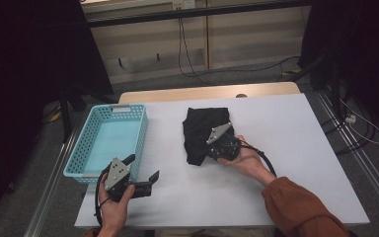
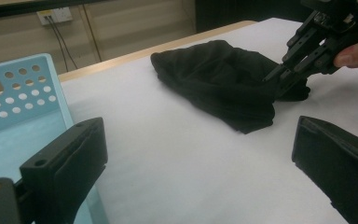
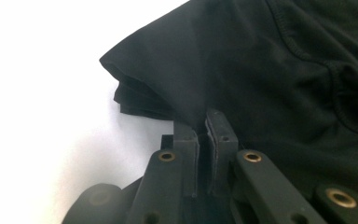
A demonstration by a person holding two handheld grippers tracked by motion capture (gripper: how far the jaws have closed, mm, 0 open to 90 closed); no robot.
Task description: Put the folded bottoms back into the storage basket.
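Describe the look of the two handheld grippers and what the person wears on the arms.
Both the left gripper and the right gripper are black, each topped by a grey three-cornered plate with small holes. Brass-coloured bushings sit in the linkages. A black cable trails from each. The right arm wears a rust-orange sleeve.

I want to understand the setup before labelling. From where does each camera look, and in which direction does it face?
High view: above the person's side of the table, facing forward and down on the white table; both hands and forearms enter from below.
Left gripper view: rides on the left gripper, looking across the table between its spread fingers toward the black cloth; the blue basket stands beside it.
Right gripper view: rides on the right gripper, close on the cloth pinched by its fingers.
Shared: the black cloth.
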